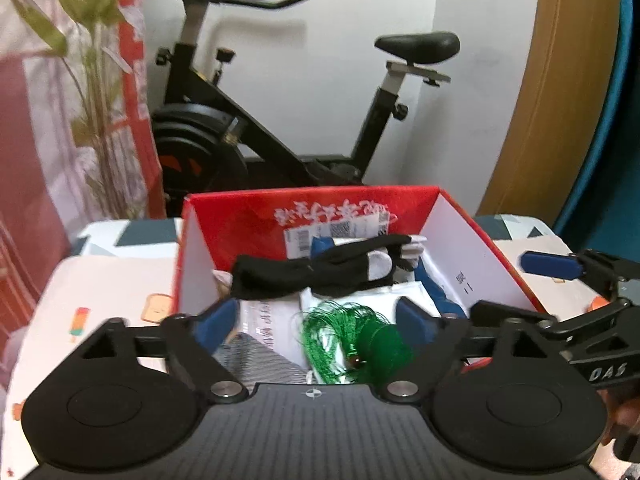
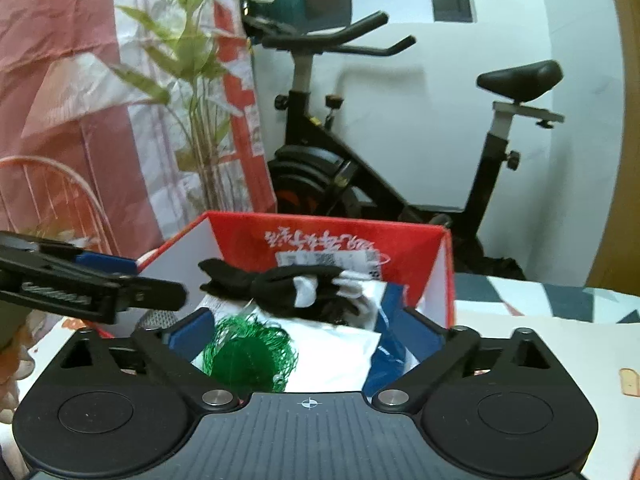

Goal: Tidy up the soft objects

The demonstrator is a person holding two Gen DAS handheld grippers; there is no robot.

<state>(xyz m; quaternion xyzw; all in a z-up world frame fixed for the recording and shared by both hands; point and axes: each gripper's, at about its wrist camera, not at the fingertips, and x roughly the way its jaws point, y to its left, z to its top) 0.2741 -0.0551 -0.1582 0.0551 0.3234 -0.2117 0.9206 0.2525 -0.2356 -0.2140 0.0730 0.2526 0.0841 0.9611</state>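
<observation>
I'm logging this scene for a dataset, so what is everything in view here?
box: one, red outside, white inside, open, on the patterned surface.
black-and-white fabric: one, lying on top of the box's contents.
green tinsel item: one, in the box, near side.
white packets: number unclear, in the box under the fabric.
grey striped cloth: one, in the box, near left.
patterned cover: one, white with prints, under the box.
exercise bike: one, black, behind the box.
plant: one, green, left of the bike.
curtain: one, red and white, far left.
left claw: black, blue pads, open over the box.
right claw: same, open over the box.
</observation>
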